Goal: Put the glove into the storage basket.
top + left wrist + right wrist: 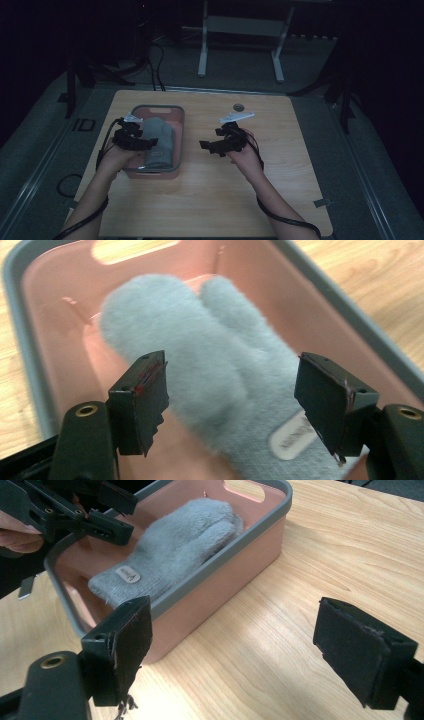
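Here the left gripper [232,400] hangs over the pink bin [45,365] with its jaws standing wide and nothing pinched between them. In the left gripper view the grey mitten [210,370] lies just beyond and below the two pads, clear of both. The right gripper [250,645] is also spread wide and empty, with only bare wooden table [325,555] between its jaws, and it sits beside the bin's outer wall rather than over it.

The mitten is inside the bin, flat on the floor of it. Its long axis runs along the bin's length: the cuff with the small sewn label [292,435] is at the end near the person, and the rounded tip and thumb point toward the far end with the handle cut-out [245,487]. From the left gripper's fingers the mitten lies straight ahead and down, so that hand is plainly the nearer one; the right hand would have to cross the grey rim [235,540] to reach it.

I judge that any next contact with the mitten falls to the left gripper, and a pinch across the cuff, crosswise to the long axis, looks the easiest.

Room inside the bin is tight at the sides, since the mitten takes up much of the width in the high view. Outside it the table is open to the right and toward the person, with only a small round mark [238,106] near the far edge.
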The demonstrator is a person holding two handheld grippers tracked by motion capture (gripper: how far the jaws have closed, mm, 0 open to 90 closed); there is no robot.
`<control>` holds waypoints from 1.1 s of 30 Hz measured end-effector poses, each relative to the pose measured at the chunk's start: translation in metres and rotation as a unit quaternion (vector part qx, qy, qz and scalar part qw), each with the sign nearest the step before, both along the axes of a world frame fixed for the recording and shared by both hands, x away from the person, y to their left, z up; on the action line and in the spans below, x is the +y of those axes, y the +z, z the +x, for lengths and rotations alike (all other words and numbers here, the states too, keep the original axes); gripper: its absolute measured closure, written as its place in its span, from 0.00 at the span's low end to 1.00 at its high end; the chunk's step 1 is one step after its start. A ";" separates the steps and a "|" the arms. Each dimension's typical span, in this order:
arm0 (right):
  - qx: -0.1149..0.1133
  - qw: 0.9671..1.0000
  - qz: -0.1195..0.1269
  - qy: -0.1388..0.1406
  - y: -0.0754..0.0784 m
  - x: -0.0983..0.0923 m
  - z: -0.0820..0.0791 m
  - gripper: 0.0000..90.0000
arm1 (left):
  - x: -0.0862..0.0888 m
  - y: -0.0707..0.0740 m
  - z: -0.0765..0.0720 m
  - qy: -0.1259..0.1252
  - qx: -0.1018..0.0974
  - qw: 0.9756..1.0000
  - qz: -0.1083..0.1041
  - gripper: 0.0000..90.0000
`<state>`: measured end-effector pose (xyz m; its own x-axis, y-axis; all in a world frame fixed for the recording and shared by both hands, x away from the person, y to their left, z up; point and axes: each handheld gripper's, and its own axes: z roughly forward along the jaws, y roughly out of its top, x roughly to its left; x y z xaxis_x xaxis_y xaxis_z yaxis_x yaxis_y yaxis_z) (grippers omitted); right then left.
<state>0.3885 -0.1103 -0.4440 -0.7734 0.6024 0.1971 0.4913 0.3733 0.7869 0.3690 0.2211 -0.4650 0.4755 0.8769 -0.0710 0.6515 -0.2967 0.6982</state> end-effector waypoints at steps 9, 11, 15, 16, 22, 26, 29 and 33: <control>-0.025 1.000 0.000 -0.003 -0.004 -0.022 -0.007 0.17 | -0.020 0.006 -0.015 -0.030 -0.039 0.998 -0.039 0.23; -0.027 1.000 -0.002 -0.003 -0.005 -0.027 -0.008 0.17 | -0.027 0.007 -0.021 -0.033 -0.056 0.997 -0.047 0.19; -0.029 1.000 -0.008 -0.007 -0.008 -0.035 -0.009 0.17 | -0.035 0.007 -0.026 -0.033 -0.072 0.996 -0.045 0.16; -0.029 0.999 -0.009 -0.009 -0.009 -0.038 -0.010 0.17 | -0.037 0.007 -0.028 -0.036 -0.075 0.995 -0.046 0.16; -0.034 0.999 -0.008 -0.015 -0.015 -0.054 -0.013 0.17 | -0.056 0.009 -0.041 -0.052 -0.097 0.992 -0.065 0.14; -0.038 0.999 -0.017 -0.014 -0.017 -0.065 -0.017 0.17 | -0.070 0.009 -0.048 -0.076 -0.108 0.989 -0.073 0.14; -0.041 0.999 -0.019 -0.015 -0.019 -0.073 -0.020 0.17 | -0.082 0.008 -0.054 -0.095 -0.116 0.985 -0.082 0.14; -0.042 0.999 -0.017 -0.013 -0.022 -0.084 -0.025 0.17 | -0.099 0.002 -0.061 -0.121 -0.122 0.981 -0.088 0.14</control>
<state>0.3632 -0.1941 -0.4663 -0.7706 0.6275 0.1116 0.4341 0.3886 0.8127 0.3082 0.1222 -0.4626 0.6895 0.7211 -0.0683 0.3832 -0.2831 0.8792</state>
